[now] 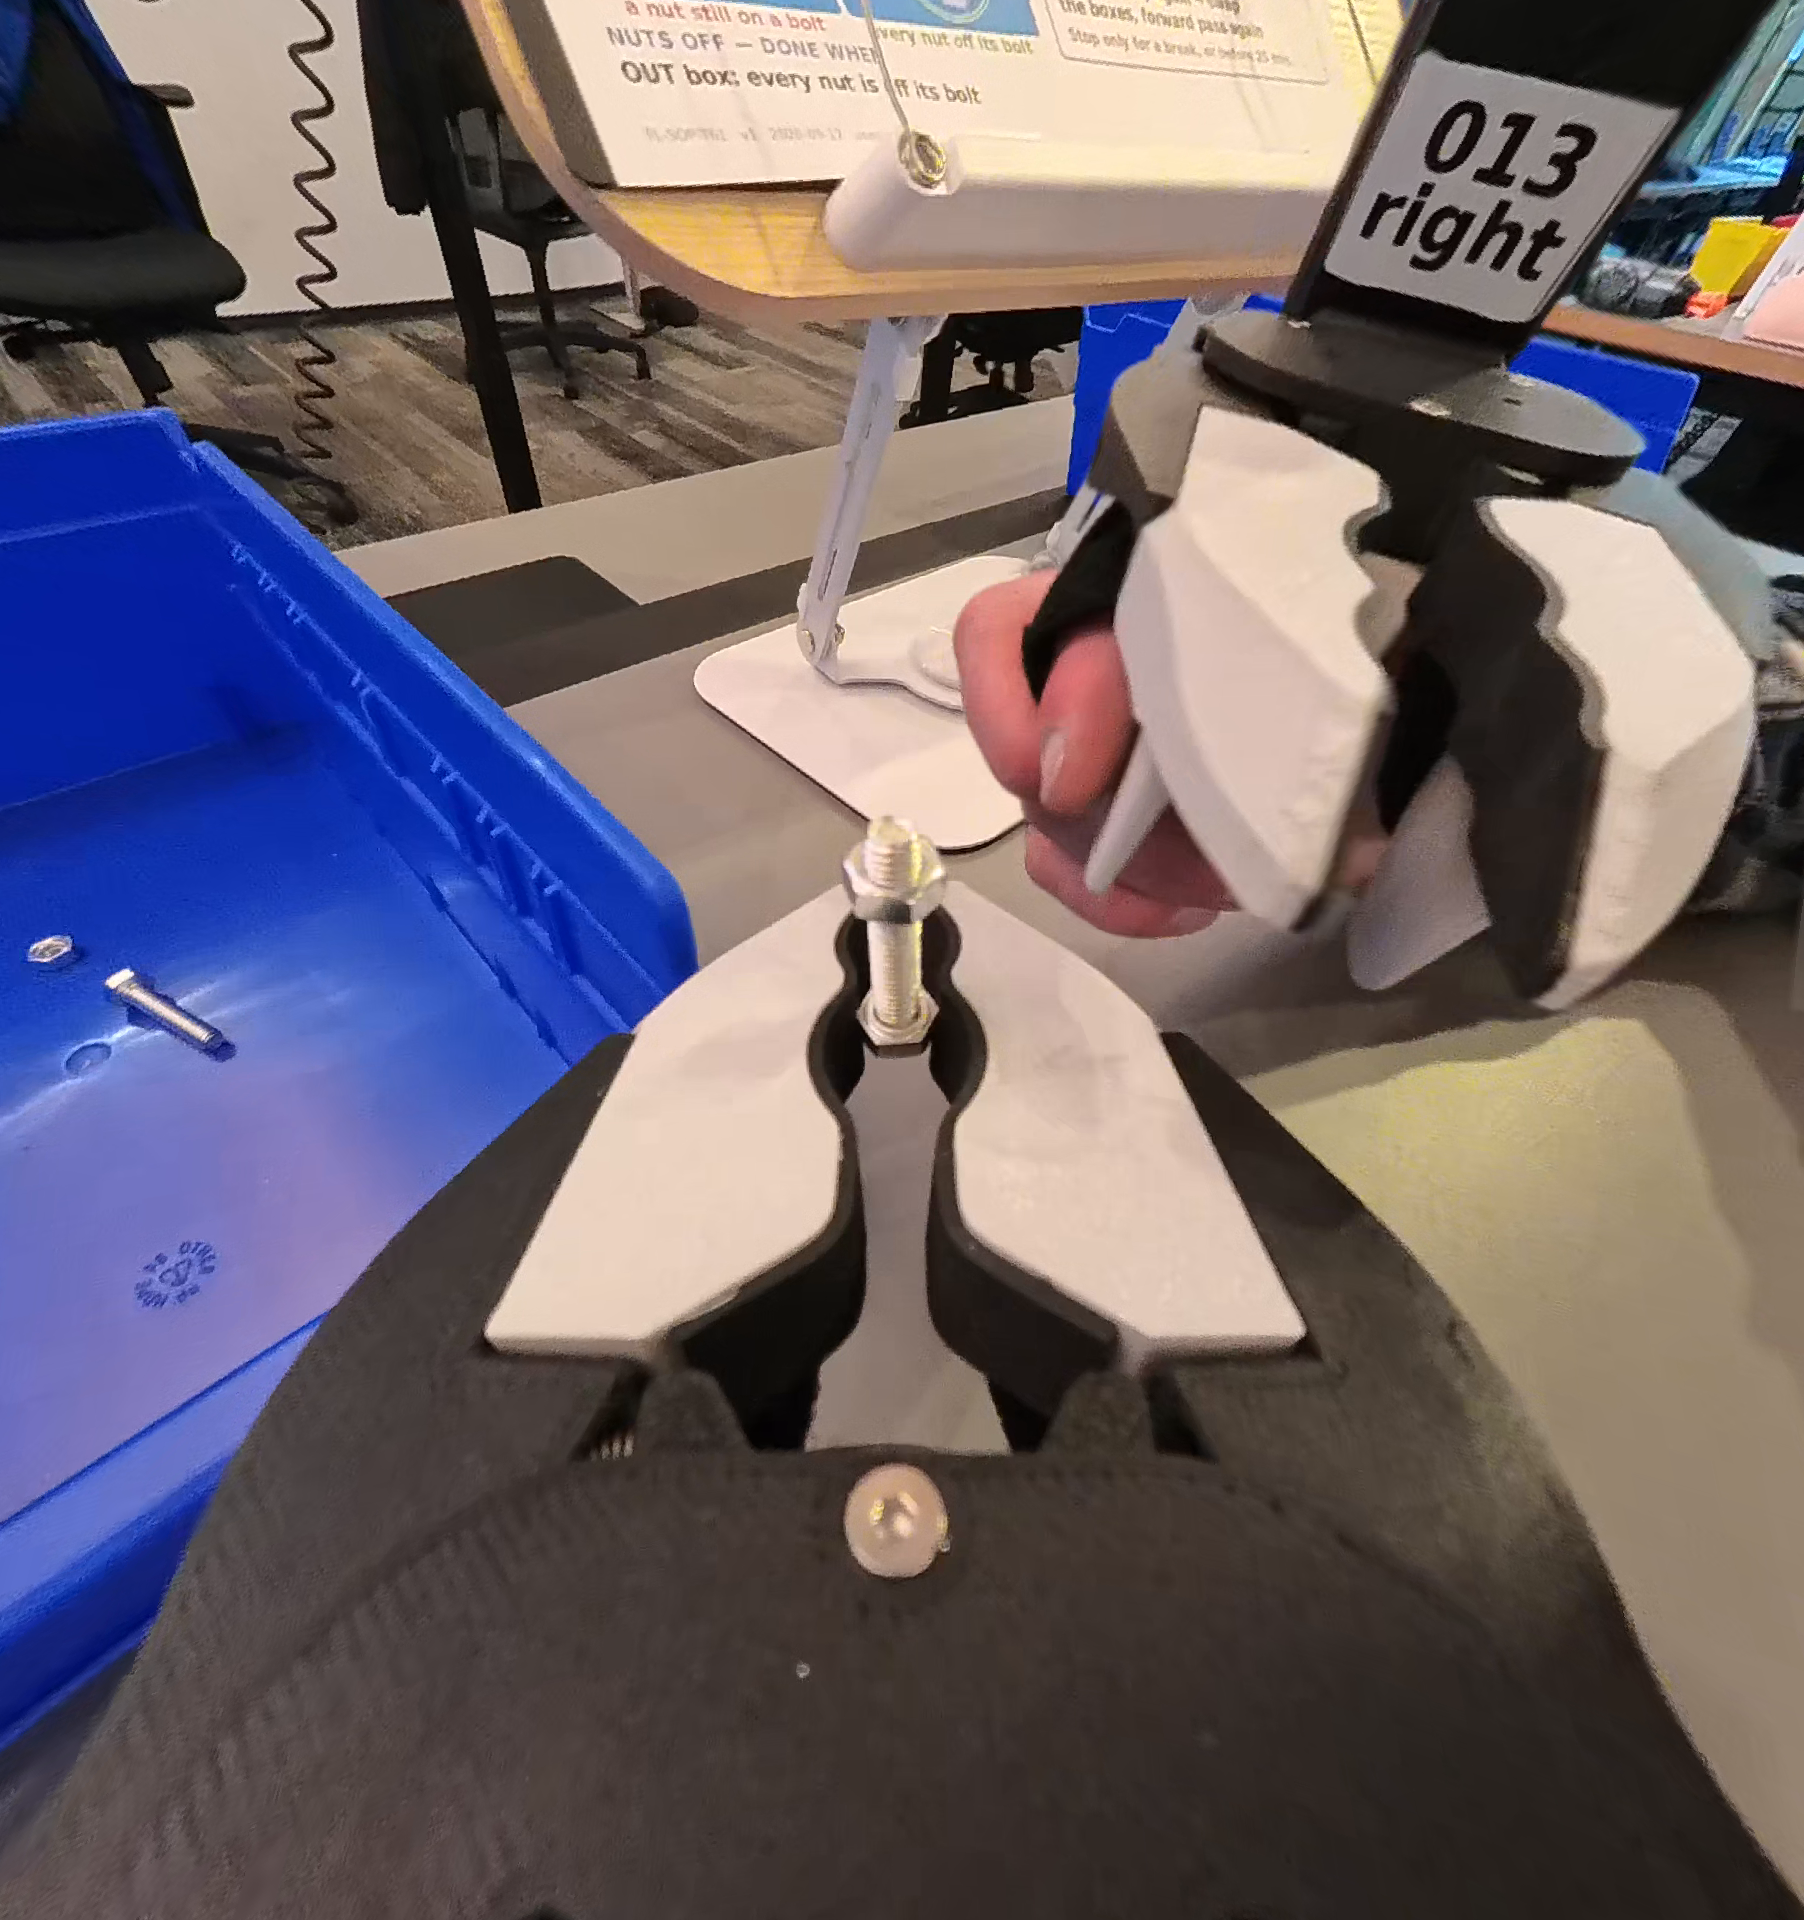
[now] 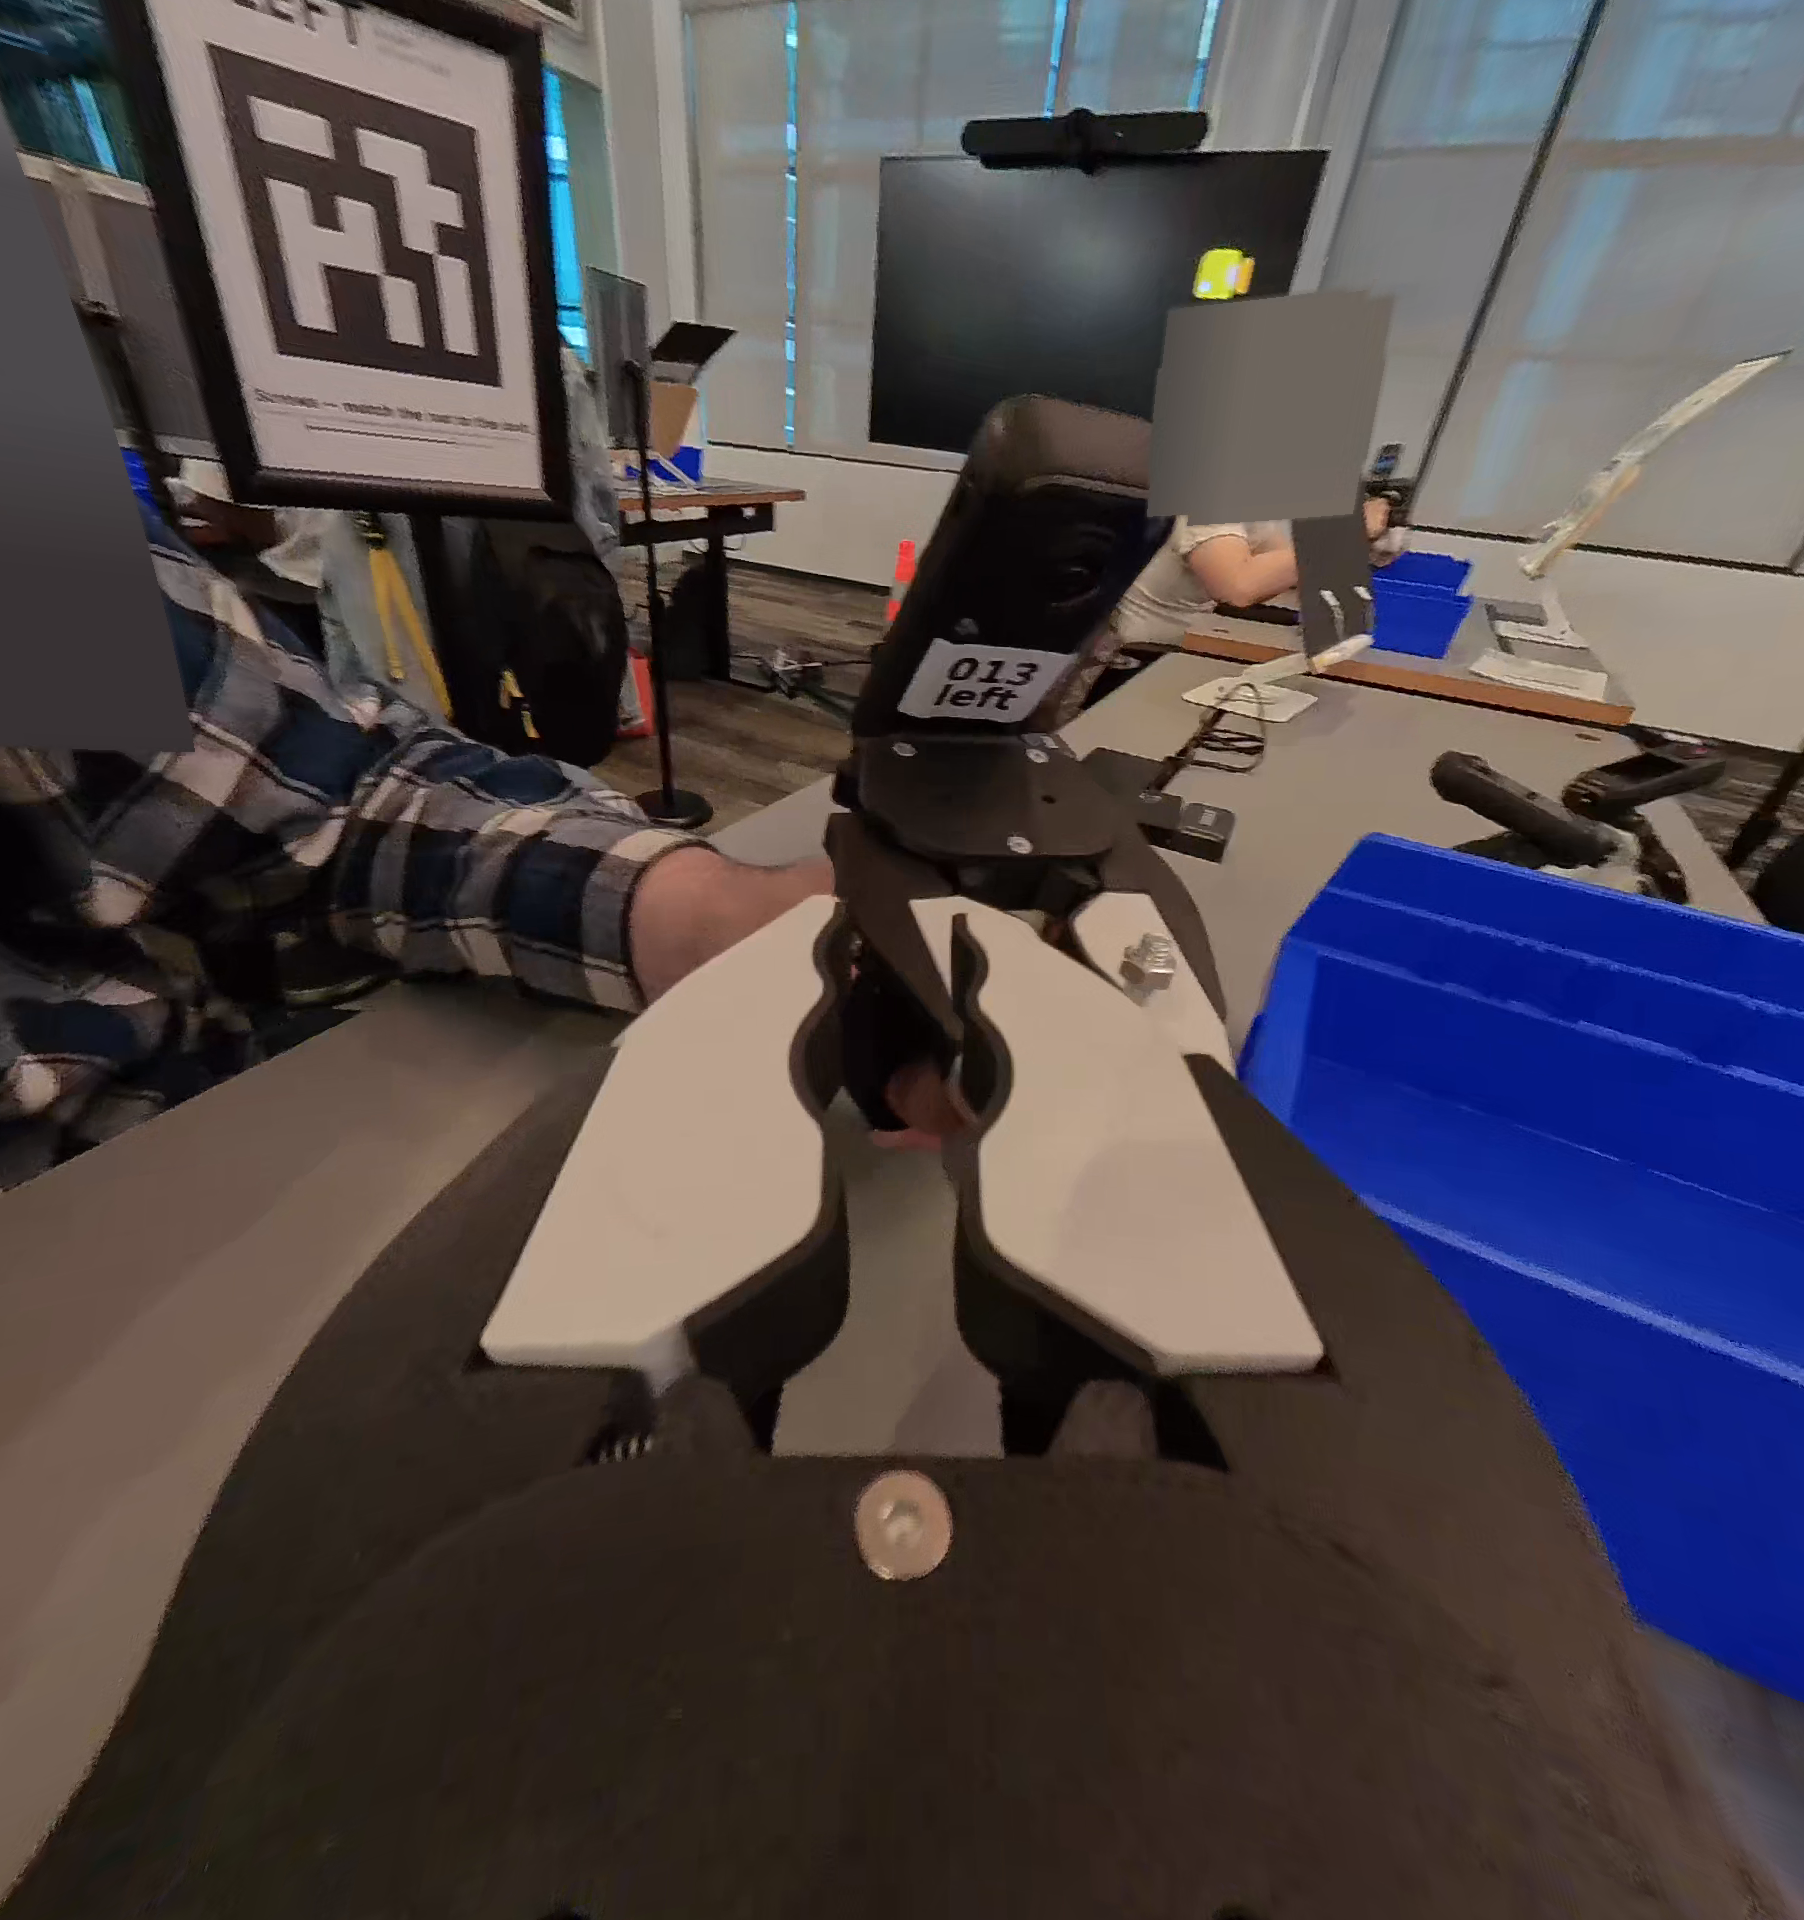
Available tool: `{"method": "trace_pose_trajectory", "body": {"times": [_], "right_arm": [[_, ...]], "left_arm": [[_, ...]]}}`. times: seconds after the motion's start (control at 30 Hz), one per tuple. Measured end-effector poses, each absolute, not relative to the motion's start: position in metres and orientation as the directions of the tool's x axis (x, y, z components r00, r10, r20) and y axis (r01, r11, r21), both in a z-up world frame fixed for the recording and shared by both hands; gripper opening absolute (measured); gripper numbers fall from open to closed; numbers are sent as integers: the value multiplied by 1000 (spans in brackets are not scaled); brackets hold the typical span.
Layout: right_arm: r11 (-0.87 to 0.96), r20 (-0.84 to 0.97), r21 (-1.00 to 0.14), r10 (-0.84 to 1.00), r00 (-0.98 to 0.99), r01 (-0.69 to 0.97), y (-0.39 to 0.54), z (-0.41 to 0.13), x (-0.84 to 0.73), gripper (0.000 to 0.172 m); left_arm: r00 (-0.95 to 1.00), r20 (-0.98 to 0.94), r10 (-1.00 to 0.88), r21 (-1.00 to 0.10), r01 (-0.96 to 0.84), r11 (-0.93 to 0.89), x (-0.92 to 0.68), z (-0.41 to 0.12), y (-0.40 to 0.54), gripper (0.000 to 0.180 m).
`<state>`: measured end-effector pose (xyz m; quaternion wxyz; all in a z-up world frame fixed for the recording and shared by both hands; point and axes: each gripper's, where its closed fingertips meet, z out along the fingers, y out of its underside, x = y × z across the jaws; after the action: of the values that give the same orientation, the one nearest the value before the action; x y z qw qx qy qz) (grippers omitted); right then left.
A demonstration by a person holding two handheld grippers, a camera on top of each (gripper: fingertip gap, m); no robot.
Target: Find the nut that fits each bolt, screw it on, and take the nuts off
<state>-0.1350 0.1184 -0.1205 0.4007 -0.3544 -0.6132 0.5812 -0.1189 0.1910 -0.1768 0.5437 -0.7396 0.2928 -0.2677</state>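
Bolt [image 1: 895,956] with a hex nut [image 1: 893,881] near its tip stands at frame centre, clamped by the left gripper [image 1: 895,1029]; right gripper [image 1: 1397,935], at right, is nearly closed on nothing beside a blue bin [image 1: 254,727].

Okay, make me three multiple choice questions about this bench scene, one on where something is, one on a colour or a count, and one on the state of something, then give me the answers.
1. Where does the loose bolt lie?
A. in the bin
B. on the white stand base
C. in the right tongs

2. What colour is the bin?
A. red
B. blue
C. green

3. How is the bolt in the left tongs?
A. bare
B. lying flat on the table
C. clamped, with a nut near its tip

Answers: 1 A, it rests on the bin floor beside a loose nut. 2 B, its walls are blue. 3 C, the held bolt has a threaded nut near its tip.
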Motion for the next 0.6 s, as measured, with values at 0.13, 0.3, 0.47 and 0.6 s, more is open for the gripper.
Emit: {"method": "trace_pose_trajectory", "body": {"times": [0.13, 0.3, 0.47, 0.6], "right_arm": [[72, 77, -997, 947, -311, -28, 137, -120, -140, 29], [60, 57, -998, 982, -181, 14, 159, -128, -145, 34], [61, 52, -997, 987, -149, 56, 163, -136, -149, 22], [80, 67, -994, 985, -161, 80, 160, -141, -150, 17]], "left_arm": [[676, 65, -734, -962, -154, -226, -115, -177, 189, 8], [664, 54, -746, -963, -162, -214, -111, -176, 187, 8], [653, 27, -757, -959, -197, -205, -105, -179, 185, 8], [650, 22, -760, -957, -206, -204, -103, -180, 185, 8]]}}
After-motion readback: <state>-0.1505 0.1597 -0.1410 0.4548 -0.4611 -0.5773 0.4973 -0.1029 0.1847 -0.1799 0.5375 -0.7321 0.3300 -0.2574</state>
